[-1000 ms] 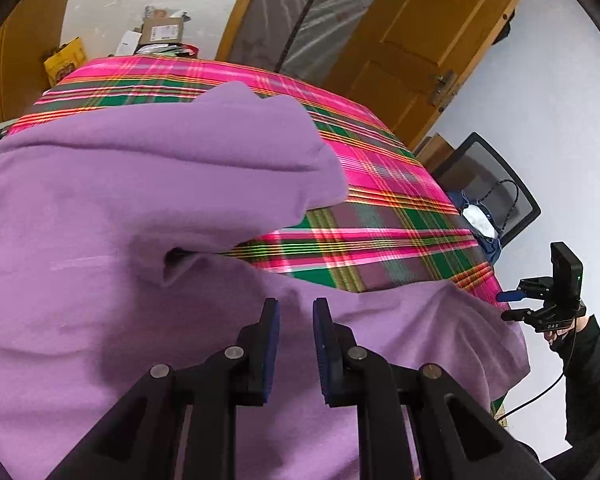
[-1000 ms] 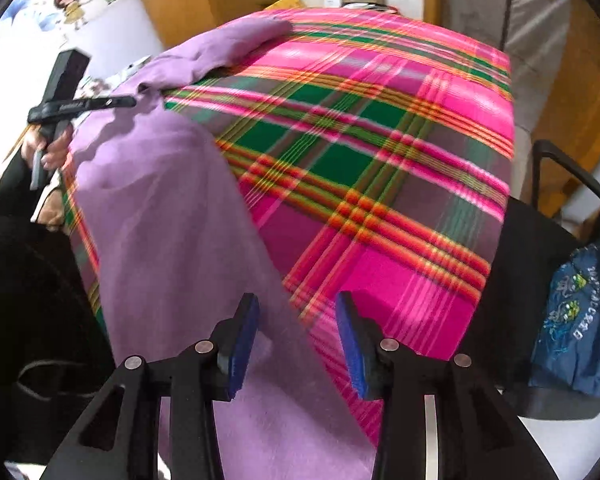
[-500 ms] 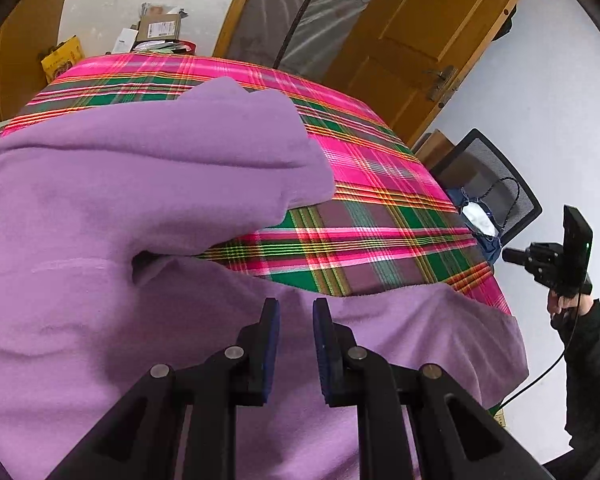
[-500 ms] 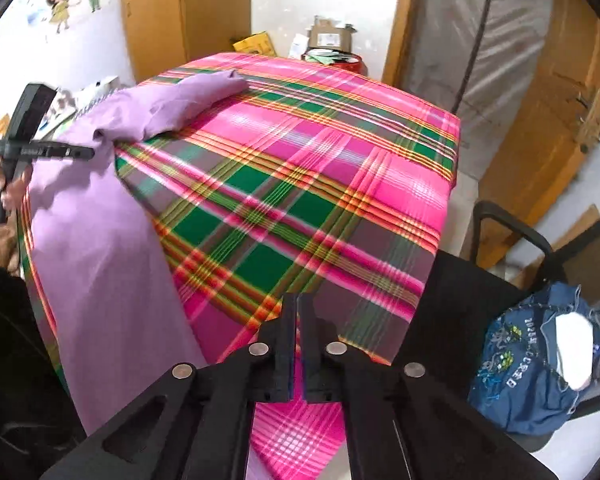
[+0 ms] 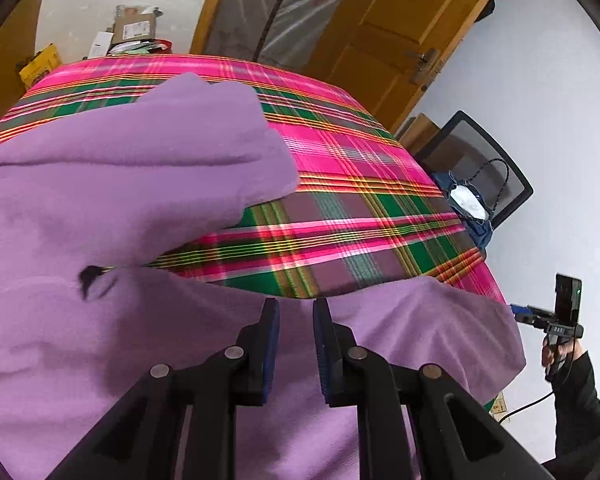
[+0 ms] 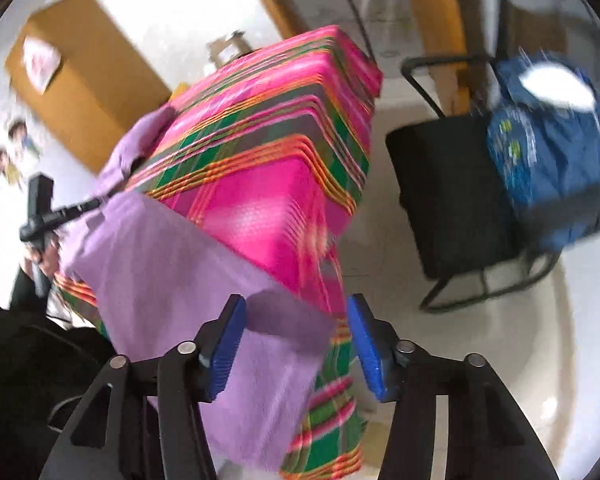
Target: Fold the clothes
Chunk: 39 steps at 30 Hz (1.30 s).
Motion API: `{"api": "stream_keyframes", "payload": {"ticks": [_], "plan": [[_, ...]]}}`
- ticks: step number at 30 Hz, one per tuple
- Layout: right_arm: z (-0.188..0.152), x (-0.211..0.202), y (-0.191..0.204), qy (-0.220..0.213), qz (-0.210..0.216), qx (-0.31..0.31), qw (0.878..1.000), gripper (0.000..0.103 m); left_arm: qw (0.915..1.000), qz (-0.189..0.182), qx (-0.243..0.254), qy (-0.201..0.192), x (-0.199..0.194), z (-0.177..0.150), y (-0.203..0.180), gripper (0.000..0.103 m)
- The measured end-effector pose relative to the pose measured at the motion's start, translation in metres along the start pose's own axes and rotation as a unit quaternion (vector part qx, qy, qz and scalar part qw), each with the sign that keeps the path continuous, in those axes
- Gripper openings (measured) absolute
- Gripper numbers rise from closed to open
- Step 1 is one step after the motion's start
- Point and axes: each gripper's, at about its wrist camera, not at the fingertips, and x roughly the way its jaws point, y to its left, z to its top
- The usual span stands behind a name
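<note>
A purple garment [image 5: 140,200] lies spread over the near part of a table under a pink and green plaid cloth [image 5: 360,184], one sleeve folded across it. My left gripper [image 5: 298,308] hovers over the garment's near edge; a narrow gap shows between its pads and nothing is in it. In the blurred right wrist view the garment's hem [image 6: 172,264] hangs over the table corner [image 6: 284,160]. My right gripper [image 6: 296,320] is opening wide there, with the hem's corner between its blue pads but not pinched. The other view shows that right gripper [image 5: 520,312] off the table's right corner.
A black office chair [image 6: 460,200] with a blue bag [image 6: 552,140] on it stands close to the table's right side. There is a wooden door [image 5: 400,20] behind it. Boxes [image 5: 134,28] sit past the far end. A wooden cabinet [image 6: 80,76] stands at the left.
The right gripper went from part open to fully shut, then opened wide. It also rolled and swung to the table corner where the hem hangs. The left gripper drifted slightly over the garment.
</note>
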Motion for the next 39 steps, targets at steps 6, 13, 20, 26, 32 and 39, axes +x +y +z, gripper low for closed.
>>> {"api": "stream_keyframes", "payload": {"ticks": [6,13,20,26,32,39], "plan": [[-0.02,0.014,-0.025,-0.006,0.118,0.092,0.989,0.06,1.0,0.001,0.003,0.008,0.005,-0.003,-0.008,0.017],[-0.015,0.002,-0.011,-0.038,0.14,0.066,0.987,0.015,0.9999,0.009,-0.001,0.005,0.0,-0.002,-0.007,0.017],[0.023,-0.021,0.01,-0.087,0.084,0.015,0.993,0.009,0.9999,0.009,-0.005,0.001,0.0,0.001,-0.006,0.017],[0.085,-0.01,0.004,-0.071,0.055,-0.017,0.996,0.01,0.9999,0.01,-0.006,0.002,0.003,0.0,-0.007,0.017],[0.107,0.032,-0.015,0.008,0.016,0.013,1.0,0.016,0.9999,0.013,-0.007,-0.003,0.0,-0.005,-0.005,0.017],[0.03,0.013,-0.062,-0.016,0.029,0.152,0.988,0.041,0.9999,0.014,0.0,0.005,0.004,-0.006,-0.005,0.017]]}}
